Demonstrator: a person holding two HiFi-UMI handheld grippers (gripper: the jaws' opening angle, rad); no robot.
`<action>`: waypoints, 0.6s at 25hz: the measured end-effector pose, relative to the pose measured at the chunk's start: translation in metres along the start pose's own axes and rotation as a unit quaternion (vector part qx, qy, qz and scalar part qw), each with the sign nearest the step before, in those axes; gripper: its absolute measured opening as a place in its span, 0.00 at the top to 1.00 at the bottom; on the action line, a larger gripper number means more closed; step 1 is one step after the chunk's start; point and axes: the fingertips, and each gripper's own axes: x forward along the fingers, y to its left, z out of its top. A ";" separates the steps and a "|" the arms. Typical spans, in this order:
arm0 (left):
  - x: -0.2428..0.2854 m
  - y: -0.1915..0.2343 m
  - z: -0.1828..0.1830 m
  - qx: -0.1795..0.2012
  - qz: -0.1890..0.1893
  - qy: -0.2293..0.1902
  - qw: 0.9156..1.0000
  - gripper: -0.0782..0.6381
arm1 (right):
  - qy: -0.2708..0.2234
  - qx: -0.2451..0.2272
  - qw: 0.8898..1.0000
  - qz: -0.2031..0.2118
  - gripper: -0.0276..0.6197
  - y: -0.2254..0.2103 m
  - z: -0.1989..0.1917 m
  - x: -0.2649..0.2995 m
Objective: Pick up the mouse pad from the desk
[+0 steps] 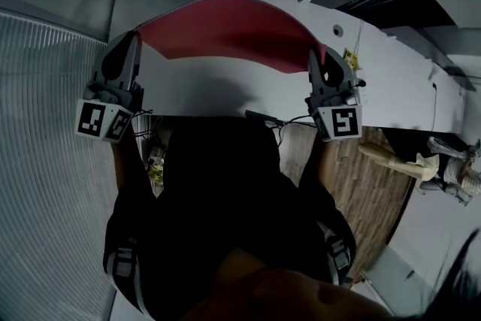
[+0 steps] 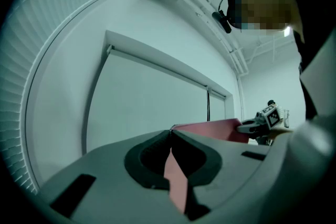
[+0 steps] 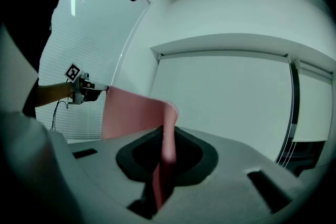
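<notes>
From above: left grey two-jaw gripper (image 1: 134, 41) at 10 o'clock, right grey two-jaw gripper (image 1: 319, 60) at 2 o'clock, both pointing toward 12, roughly level. Each pair of jaws is pinched on an end of the thin red mouse pad (image 1: 225, 30). Left forearm (image 1: 124, 162) and right forearm (image 1: 319, 162) trail back toward 6.

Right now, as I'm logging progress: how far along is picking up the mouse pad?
Done: the left gripper and right gripper are each shut on an end of the pad. In hand: it hangs between them, above the desk. Left: seemingly nothing but carrying it off.
</notes>
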 end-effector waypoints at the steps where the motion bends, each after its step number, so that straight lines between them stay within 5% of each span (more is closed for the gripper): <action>1: -0.001 -0.001 0.000 0.000 -0.001 -0.001 1.000 0.88 | 0.001 0.000 1.000 0.000 0.91 0.000 0.000 -0.001; 15: -0.010 -0.007 0.002 -0.006 -0.007 -0.011 1.000 0.88 | -0.005 -0.002 1.000 0.001 0.91 0.006 -0.001 -0.009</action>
